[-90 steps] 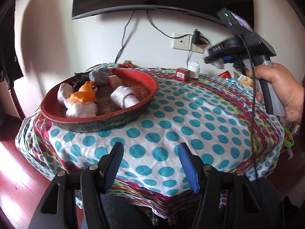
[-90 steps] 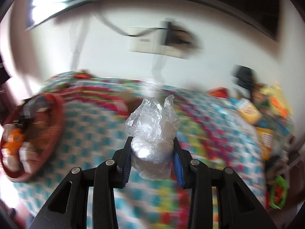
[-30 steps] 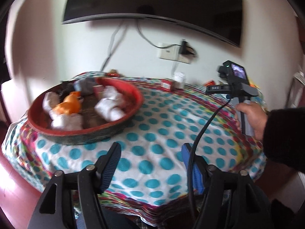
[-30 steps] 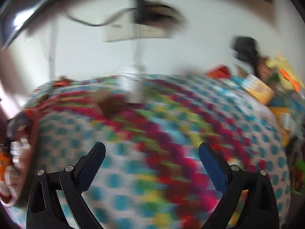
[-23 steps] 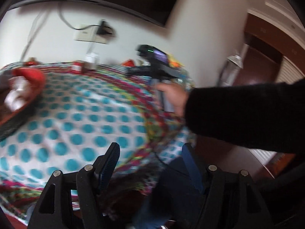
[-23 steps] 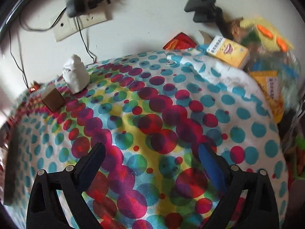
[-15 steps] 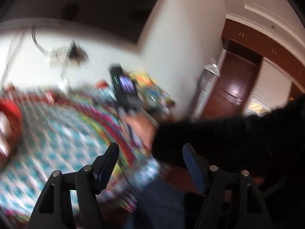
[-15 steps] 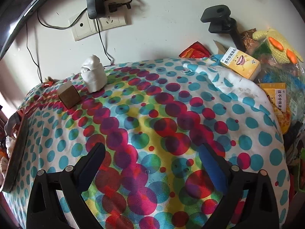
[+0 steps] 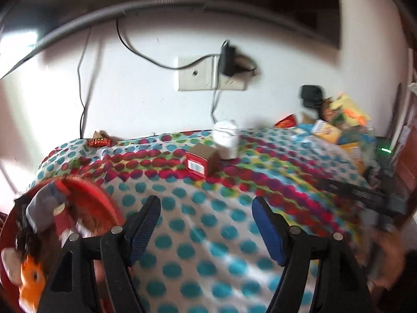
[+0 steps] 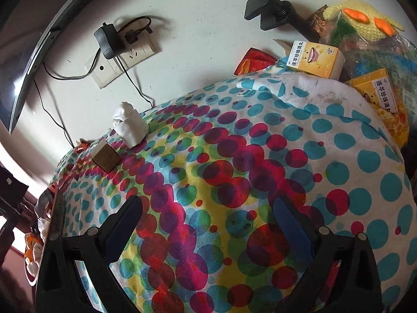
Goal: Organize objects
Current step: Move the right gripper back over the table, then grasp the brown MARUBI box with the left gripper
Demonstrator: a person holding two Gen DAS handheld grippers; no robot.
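My left gripper point(image 9: 207, 224) hangs over the polka-dot tablecloth point(image 9: 208, 247), its jaws opening with nothing between them. The red tray point(image 9: 104, 203) of cloth bundles and an orange toy point(image 9: 30, 279) lies at its lower left. Ahead, near the wall, a small red and brown box point(image 9: 202, 160) stands beside a white wrapped bundle point(image 9: 226, 140). My right gripper point(image 10: 208, 221) is open and empty above the cloth's middle. In its view the white bundle point(image 10: 130, 125) and the brown box point(image 10: 105, 157) sit far left. The tray point(image 10: 58, 208) shows at the left edge.
A red sweet wrapper point(image 9: 100, 142) lies by the wall. Yellow cartons point(image 10: 315, 57), a knitted yellow toy point(image 10: 359, 13) and a black clamp point(image 10: 271, 10) crowd the table's far right. A wall socket point(image 10: 122, 54) with plugged cables is behind. A hand point(image 9: 388, 247) with the other tool shows blurred at the right.
The left view swung right toward the doorway, then back to the table and tray. The right gripper, which held a clear plastic bundle three seconds ago, is now empty and has rolled.
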